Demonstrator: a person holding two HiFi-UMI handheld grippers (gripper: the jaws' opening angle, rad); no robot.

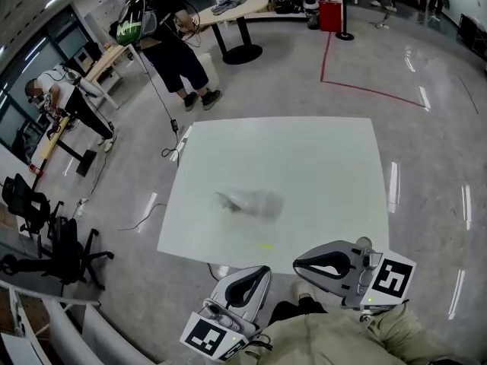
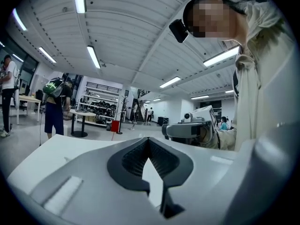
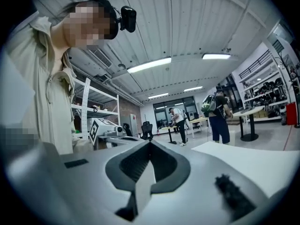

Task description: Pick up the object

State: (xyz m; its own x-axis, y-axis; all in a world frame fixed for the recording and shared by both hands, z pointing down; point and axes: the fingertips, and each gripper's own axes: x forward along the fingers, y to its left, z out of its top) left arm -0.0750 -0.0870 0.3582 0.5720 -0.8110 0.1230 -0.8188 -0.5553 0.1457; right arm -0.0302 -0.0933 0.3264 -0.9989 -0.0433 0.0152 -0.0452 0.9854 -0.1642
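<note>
A crumpled clear plastic object (image 1: 251,201) lies near the middle of the white table (image 1: 327,166). A small yellow mark (image 1: 265,245) sits on the table close to its near edge. My left gripper (image 1: 261,271) is shut and empty, held low in front of my body, short of the table's near edge. To its right my right gripper (image 1: 299,265) is shut too, with nothing in it. The left gripper view shows my left gripper (image 2: 149,140) with its jaws meeting at the tip. In the right gripper view my right gripper (image 3: 150,143) is likewise closed. Neither gripper view shows the object.
A person with a green backpack (image 1: 167,36) stands beyond the table's far left corner. Another person (image 1: 57,97) leans on a desk at the left. Black office chairs (image 1: 46,234) stand at the lower left. A cable (image 1: 163,128) trails on the floor.
</note>
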